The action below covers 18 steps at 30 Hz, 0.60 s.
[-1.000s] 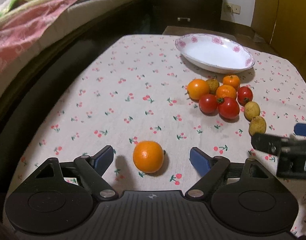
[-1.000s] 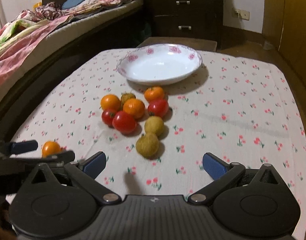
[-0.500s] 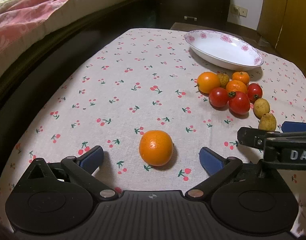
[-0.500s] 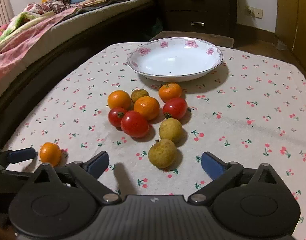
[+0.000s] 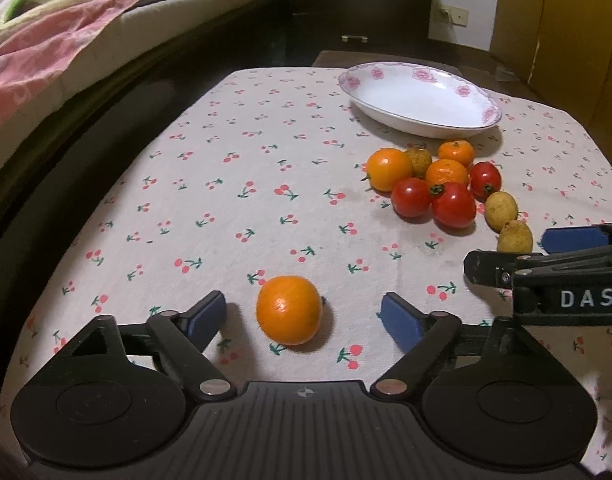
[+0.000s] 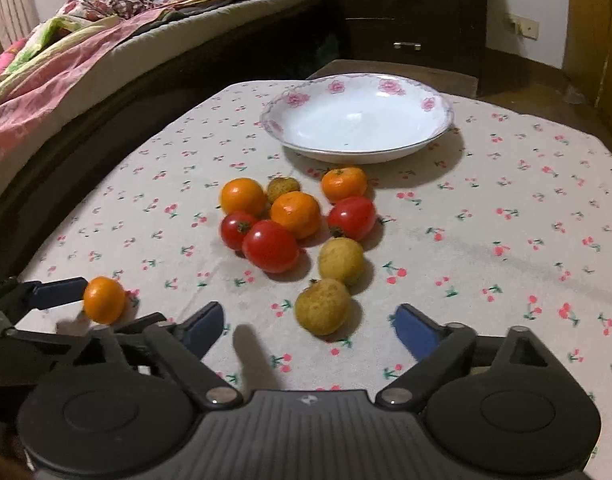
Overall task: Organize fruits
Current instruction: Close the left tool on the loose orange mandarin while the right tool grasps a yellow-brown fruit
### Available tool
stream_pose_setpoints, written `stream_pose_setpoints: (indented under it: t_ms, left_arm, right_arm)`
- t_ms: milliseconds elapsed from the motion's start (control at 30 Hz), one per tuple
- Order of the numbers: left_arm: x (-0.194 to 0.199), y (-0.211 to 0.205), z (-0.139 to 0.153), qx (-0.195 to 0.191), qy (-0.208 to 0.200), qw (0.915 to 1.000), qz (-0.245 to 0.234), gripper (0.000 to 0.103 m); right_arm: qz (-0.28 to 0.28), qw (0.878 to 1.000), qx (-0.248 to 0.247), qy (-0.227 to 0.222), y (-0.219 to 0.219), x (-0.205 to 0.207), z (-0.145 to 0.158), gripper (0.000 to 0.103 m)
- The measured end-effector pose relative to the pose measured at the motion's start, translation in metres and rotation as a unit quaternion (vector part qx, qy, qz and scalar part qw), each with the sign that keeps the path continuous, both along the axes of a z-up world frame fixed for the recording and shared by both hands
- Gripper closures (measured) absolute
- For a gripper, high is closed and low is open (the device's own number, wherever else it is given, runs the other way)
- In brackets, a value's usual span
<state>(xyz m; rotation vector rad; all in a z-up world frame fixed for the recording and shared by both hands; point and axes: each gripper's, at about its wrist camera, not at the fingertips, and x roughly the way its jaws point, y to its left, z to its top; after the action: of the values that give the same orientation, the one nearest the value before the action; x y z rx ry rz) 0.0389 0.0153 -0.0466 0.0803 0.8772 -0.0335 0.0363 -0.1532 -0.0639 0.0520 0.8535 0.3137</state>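
Here a lone orange (image 5: 288,310), round, glossy and finely dimpled, sits on the desk (image 5: 233,208) between the blue pads of the left hand-held gripper (image 5: 303,318). Its jaws are closing, with clear cloth showing on both sides of the fruit, so neither pad touches it.

The right wrist view shows the same orange (image 6: 104,299) at 9 o'clock, beside one blue pad. In that view a yellowish, rough-skinned, slightly lumpy fruit (image 6: 322,306) lies between the pads of the right hand-held gripper (image 6: 310,326), nearer the left pad but apart from both; these jaws are closing too.

At 12 o'clock from that fruit lies the main cluster: a second yellow fruit (image 6: 341,261) just beside it, three smooth shiny red tomatoes (image 6: 270,246) with green stem stubs, three more oranges (image 6: 295,215) and a small brownish fruit (image 6: 282,189), most of them touching one another.

Farther toward 12 o'clock stands a shallow white ceramic bowl (image 6: 434,106) with a scalloped rim and pink flowers.

The desk wears a pale woven cloth printed with small red cherries. At 10 o'clock beyond it runs a bed (image 6: 85,60) heaped with pink and floral bedding, and at 12 o'clock a dark wooden dresser (image 6: 406,20) with metal handles.
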Motion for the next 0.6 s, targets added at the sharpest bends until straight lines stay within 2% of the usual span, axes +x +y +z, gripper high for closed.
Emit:
stream_pose_setpoints:
  t_ms: [33,233,367,400,467,600]
  left_arm:
    - [0.001,0.001,0.0,-0.006,0.003,1.0,0.0,0.018]
    - [0.002,0.001,0.001,-0.012,0.006,0.9999,-0.002,0.021]
    - [0.002,0.002,0.001,-0.013,0.006,0.9999,0.0,0.024]
    - [0.002,0.002,0.002,-0.012,0.004,0.9999,0.002,0.026]
    - [0.001,0.002,0.003,-0.01,-0.002,0.9999,0.0,0.038]
    - [0.0,-0.001,0.004,-0.008,-0.004,0.9999,-0.008,0.042]
  right_arm:
    - [-0.002,1.0,-0.001,-0.001,-0.001,0.0,0.0,0.016]
    - [0.01,0.999,-0.039,-0.02,0.007,-0.002,0.002,0.047]
    - [0.023,0.998,-0.058,-0.025,0.013,-0.005,0.002,0.056]
    - [0.023,0.998,-0.058,-0.025,0.012,-0.005,0.002,0.061]
    - [0.022,0.998,-0.056,-0.021,0.011,-0.005,0.003,0.064]
    - [0.022,0.998,-0.052,-0.018,0.01,-0.006,0.003,0.064]
